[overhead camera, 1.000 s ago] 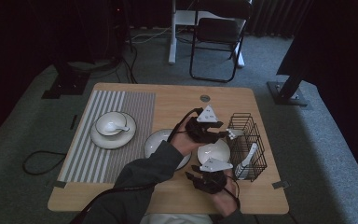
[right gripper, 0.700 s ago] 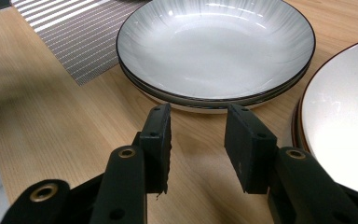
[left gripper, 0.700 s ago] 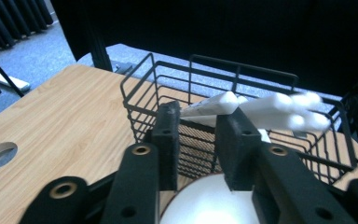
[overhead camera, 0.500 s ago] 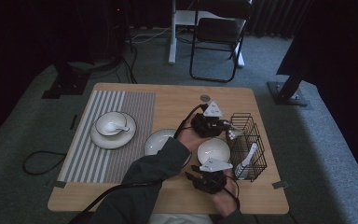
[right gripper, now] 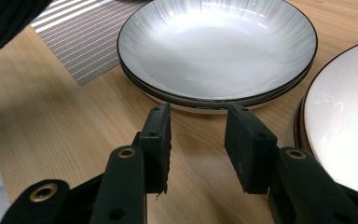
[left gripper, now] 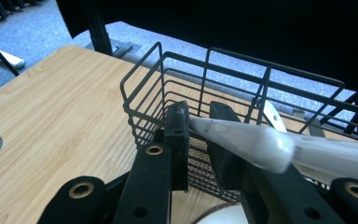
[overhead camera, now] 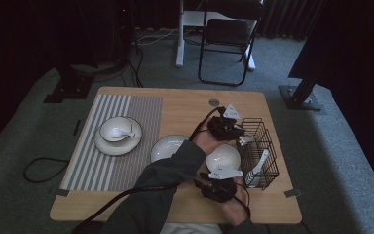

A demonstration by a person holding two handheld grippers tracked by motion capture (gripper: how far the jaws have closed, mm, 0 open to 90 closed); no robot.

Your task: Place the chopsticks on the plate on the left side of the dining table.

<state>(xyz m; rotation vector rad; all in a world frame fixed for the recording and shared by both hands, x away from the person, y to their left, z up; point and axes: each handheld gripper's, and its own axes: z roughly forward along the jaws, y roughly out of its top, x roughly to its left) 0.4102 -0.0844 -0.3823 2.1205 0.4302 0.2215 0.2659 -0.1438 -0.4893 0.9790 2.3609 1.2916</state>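
Note:
My left gripper [overhead camera: 237, 135] [left gripper: 198, 116] hangs at the near rim of the black wire basket [overhead camera: 259, 146] [left gripper: 233, 79]. Its jaws have just been closing and are now shut on the handle of a white spoon [left gripper: 261, 144] [overhead camera: 244, 140], which slants out to the right over the rim. A second white spoon [overhead camera: 258, 166] leans inside the basket. My right gripper [overhead camera: 207, 181] [right gripper: 198, 135] is open low over bare wood, with nothing between its jaws. It faces a stack of white plates [right gripper: 216, 51] [overhead camera: 168, 146], with a white bowl [right gripper: 340, 126] [overhead camera: 222, 156] to their right.
A striped placemat [overhead camera: 121, 141] [right gripper: 88, 42] covers the table's left part and carries a plate with a bowl and spoon [overhead camera: 117, 130]. The person's left sleeve [overhead camera: 165, 180] crosses the table's front. A round cable hole [overhead camera: 214, 102] sits at the far edge.
My left gripper has shifted a little to the right, closer to the basket. The right gripper has stayed where it was.

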